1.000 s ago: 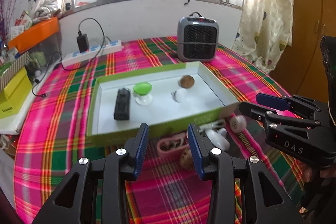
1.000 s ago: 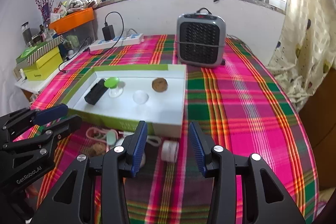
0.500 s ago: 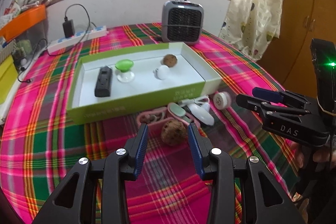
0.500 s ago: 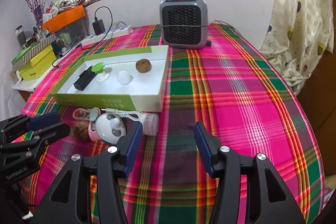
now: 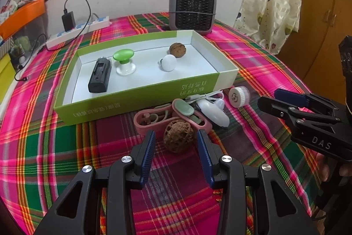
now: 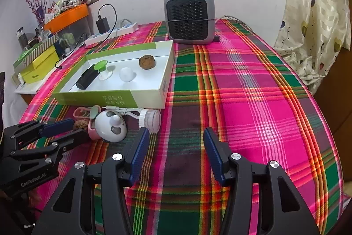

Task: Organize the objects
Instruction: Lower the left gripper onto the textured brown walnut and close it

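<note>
- The plaid-clothed table (image 5: 55, 158) is carrying everything; a green-walled white box (image 5: 140, 98) is sitting toward its far side, just in front of a grey space heater (image 5: 192, 9).
- The box is already holding four things, well apart from one another: a black device (image 5: 99, 76), a green-topped knob (image 5: 123, 61), a white bulb (image 5: 168, 62) and a brown walnut (image 5: 177, 49). By that, the sorting looks partly done.
- A loose heap is lying just outside the box's near wall: a pink case (image 5: 154, 120) with a pale green lid (image 5: 183, 106), a white mouse-shaped gadget (image 5: 212, 111) with its cable, and a small white capped jar (image 5: 238, 96).
- The left gripper (image 5: 175, 147) is hanging low with its jaws spread, framing the carved walnut (image 5: 178, 136), which is resting on the cloth against the pink case; the blue pads are not touching it, so nothing is gripped.
- The right gripper (image 6: 173, 151) is hovering with jaws spread wide over bare cloth, near the capped jar (image 6: 150, 119) but apart from it, holding nothing.
- The step in hand appears to be picking up the carved walnut for the box. Doing it well probably means sliding the pads further forward so they are closing across the nut's widest part, not its near face.
- The nut is round and ridged, so an off-centre pinch would likely be squirting it sideways into the pink case; a slow, centred squeeze looks safest.
- A bare patch between the bulb and the box's near wall seems a fitting drop spot.
</note>
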The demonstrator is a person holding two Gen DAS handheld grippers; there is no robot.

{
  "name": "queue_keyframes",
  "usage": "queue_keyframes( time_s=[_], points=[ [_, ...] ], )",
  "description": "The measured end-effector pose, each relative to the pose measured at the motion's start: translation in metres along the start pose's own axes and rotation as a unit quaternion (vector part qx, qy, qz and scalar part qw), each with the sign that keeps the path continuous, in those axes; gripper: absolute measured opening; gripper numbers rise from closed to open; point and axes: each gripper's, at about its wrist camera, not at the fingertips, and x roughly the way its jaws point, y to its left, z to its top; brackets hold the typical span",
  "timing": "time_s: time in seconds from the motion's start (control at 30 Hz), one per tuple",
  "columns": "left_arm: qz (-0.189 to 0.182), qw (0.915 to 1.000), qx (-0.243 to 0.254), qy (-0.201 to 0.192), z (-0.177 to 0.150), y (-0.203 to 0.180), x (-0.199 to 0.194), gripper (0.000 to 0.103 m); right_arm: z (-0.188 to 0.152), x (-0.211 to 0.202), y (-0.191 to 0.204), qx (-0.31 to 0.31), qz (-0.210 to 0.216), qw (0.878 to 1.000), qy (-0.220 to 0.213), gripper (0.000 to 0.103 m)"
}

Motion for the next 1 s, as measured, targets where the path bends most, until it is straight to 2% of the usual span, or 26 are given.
queue_keyframes(
  time_s=[0.53,0.67,1.0],
  points=[
    [0.003,0.9999,-0.003,0.015,0.005,0.0,0.014,0.036,-0.001,0.004,0.001,-0.005,0.004,1.0,0.01,0.052],
    [0.002,0.9999,-0.005,0.015,0.005,0.001,0.014,0.028,-0.001,0.005,0.001,-0.005,0.004,1.0,0.014,0.052],
    [-0.004,0.9998,-0.012,0.013,0.002,0.005,0.012,0.028,0.002,0.007,0.008,-0.01,0.006,1.0,0.018,0.052]
  ],
)
